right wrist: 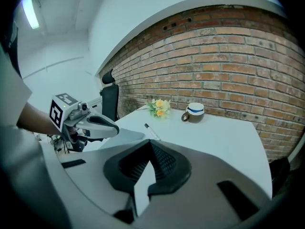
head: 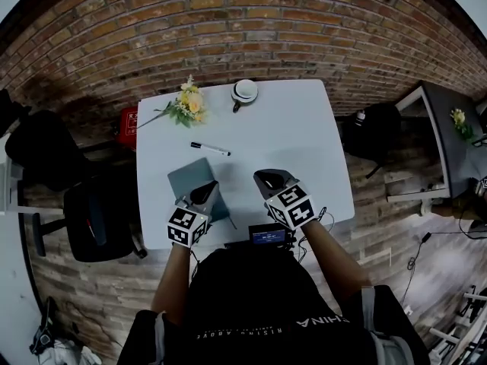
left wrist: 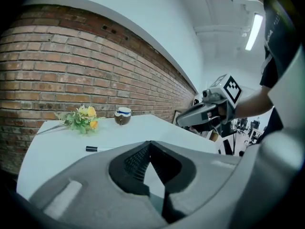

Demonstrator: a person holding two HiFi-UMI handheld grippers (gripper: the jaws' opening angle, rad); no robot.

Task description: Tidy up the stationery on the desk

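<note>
A black-capped white pen [head: 210,149] lies in the middle of the white table [head: 304,135]; it also shows in the left gripper view as the pen [left wrist: 97,149] and in the right gripper view as the pen [right wrist: 152,131]. A grey notebook [head: 190,179] lies near the front left. My left gripper [head: 206,192] hovers over the notebook's right part, jaws shut and empty. To its right, my right gripper [head: 268,179] hangs above bare table, also shut and empty. Each sees the other: right gripper [left wrist: 205,111], left gripper [right wrist: 90,123].
A bunch of yellow flowers [head: 188,103] and a brown-and-white cup [head: 244,91] stand at the table's far edge by the brick wall. A small device with a blue screen [head: 268,236] sits at the front edge. A black chair [head: 95,219] stands left of the table.
</note>
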